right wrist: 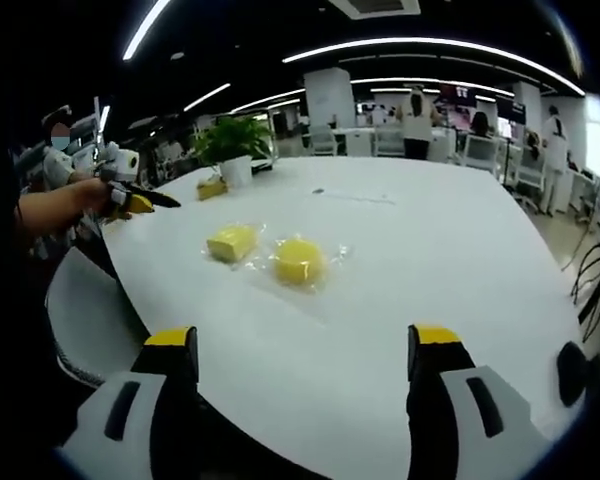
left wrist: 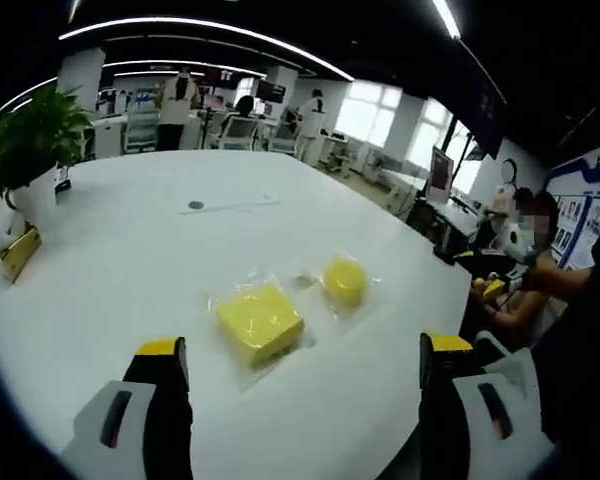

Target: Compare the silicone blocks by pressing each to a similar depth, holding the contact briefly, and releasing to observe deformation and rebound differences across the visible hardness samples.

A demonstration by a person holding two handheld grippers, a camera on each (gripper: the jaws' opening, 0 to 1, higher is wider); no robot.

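Two yellow silicone samples sit in clear wrap on the white tabletop [left wrist: 130, 260]: the square block [left wrist: 259, 321] and, just beside it but not touching, the round block [left wrist: 345, 281]. In the left gripper view the square block lies dead ahead of the left tongs [left wrist: 305, 365], between the two spread jaws and close in, one corner pointing back at them; the round block sits a little farther out toward the right jaw. The left tongs are wide open and empty. In the right gripper view the right tongs [right wrist: 305, 350] are open and empty too, and the pair lies well ahead, the round block [right wrist: 299, 261] nearer the centre line, the square block [right wrist: 231, 242] off to its left. The left tongs look nearer, so the square block seems the natural first press. A potted plant [left wrist: 25, 150] stands at the far edge.
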